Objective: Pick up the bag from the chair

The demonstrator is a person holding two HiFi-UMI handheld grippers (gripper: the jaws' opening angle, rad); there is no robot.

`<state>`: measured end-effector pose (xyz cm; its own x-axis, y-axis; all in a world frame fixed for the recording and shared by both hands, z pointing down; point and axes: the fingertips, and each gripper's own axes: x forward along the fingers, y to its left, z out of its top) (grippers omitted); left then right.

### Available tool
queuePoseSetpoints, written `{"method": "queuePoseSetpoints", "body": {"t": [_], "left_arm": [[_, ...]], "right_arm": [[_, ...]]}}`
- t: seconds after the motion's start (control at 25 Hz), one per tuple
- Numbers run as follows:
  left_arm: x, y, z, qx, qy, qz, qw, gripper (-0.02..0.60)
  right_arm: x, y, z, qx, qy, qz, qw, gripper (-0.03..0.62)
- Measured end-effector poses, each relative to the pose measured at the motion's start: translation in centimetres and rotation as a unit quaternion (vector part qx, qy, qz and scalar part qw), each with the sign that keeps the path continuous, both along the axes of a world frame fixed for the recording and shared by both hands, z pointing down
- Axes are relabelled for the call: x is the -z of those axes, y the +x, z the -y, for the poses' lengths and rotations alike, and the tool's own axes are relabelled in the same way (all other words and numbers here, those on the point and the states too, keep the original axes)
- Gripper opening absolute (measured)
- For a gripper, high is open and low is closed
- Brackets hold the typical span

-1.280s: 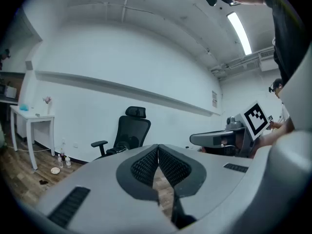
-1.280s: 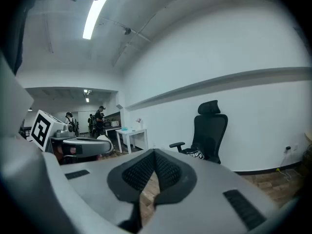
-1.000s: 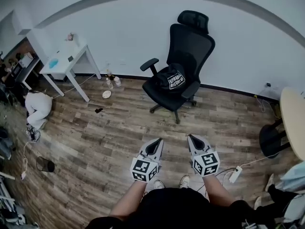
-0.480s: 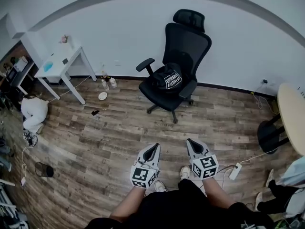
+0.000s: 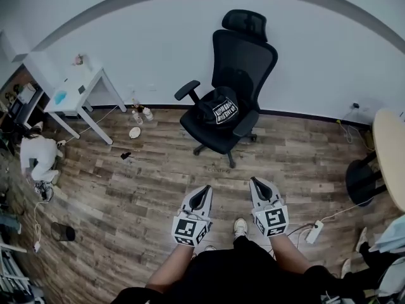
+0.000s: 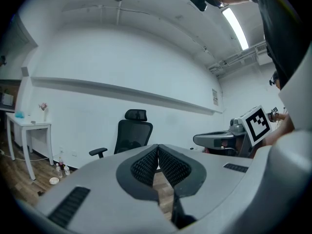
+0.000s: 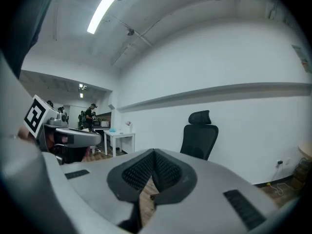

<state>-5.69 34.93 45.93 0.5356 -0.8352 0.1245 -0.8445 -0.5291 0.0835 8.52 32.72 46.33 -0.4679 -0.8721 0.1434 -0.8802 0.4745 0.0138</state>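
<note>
A black bag with white print (image 5: pixel 219 109) lies on the seat of a black office chair (image 5: pixel 235 56) that stands against the white wall. My left gripper (image 5: pixel 206 189) and right gripper (image 5: pixel 258 183) are held side by side over the wood floor, well short of the chair, both shut and empty. In the left gripper view the chair (image 6: pixel 132 134) rises just left of the shut jaws (image 6: pixel 158 146). The right gripper view shows the chair (image 7: pixel 200 139) to the right beyond its shut jaws (image 7: pixel 154 153). The bag is hidden in both gripper views.
A small white table (image 5: pixel 79 89) stands at the left wall with bottles and a dish (image 5: pixel 139 114) on the floor beside it. A round table (image 5: pixel 387 159) is at the right edge, a power strip (image 5: pixel 312 232) near my feet. Bare wood floor lies between me and the chair.
Both grippers and the camera have moved toward the chair, which now appears slightly larger and further left in the head view. The jaws stayed shut.
</note>
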Motion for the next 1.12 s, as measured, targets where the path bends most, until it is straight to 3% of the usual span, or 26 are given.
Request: {"method": "queuePoseSetpoints", "body": {"t": [0.48, 0.92, 1.12], "left_arm": [[1.6, 4.9, 10.1, 0.024, 0.014, 0.009, 0.9996, 0.021], [0.8, 3.7, 15.2, 0.04, 0.02, 0.007, 0.999, 0.021], [0.4, 1.6, 19.7, 0.044, 0.027, 0.002, 0.9987, 0.021]], "right_arm": [[0.1, 5.1, 10.4, 0.028, 0.012, 0.02, 0.999, 0.02], [-0.3, 2.7, 15.8, 0.041, 0.02, 0.005, 0.999, 0.02], [0.9, 0.2, 20.2, 0.046, 0.048, -0.001, 0.998, 0.02]]}}
